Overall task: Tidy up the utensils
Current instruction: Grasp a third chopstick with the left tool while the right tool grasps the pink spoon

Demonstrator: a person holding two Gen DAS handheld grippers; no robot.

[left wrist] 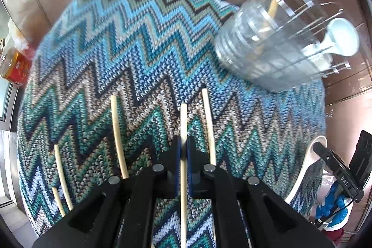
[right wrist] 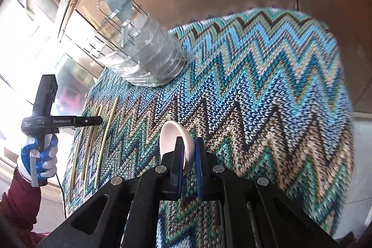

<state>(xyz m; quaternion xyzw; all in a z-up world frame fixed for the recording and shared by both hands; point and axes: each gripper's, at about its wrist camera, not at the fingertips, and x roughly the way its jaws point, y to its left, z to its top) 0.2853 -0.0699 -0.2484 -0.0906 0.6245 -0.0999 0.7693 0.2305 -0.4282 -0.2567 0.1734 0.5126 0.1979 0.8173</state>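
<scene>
While my left gripper (left wrist: 183, 155) pinches one chopstick (left wrist: 183, 122) on the cloth (left wrist: 139, 50), my right gripper (right wrist: 189, 152) pinches a white spoon (right wrist: 174, 134). The thin stick could twist free when lifted; the blurred clear holder (right wrist: 148, 55) seems easy to topple.

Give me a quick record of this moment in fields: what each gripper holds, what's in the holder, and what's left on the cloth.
left gripper: shut on a chopstick
right gripper: shut on a white spoon
clear holder: holds a pale blue spoon and one chopstick
loose chopsticks: lying on the cloth beside the held one
surface: zigzag knitted cloth
</scene>
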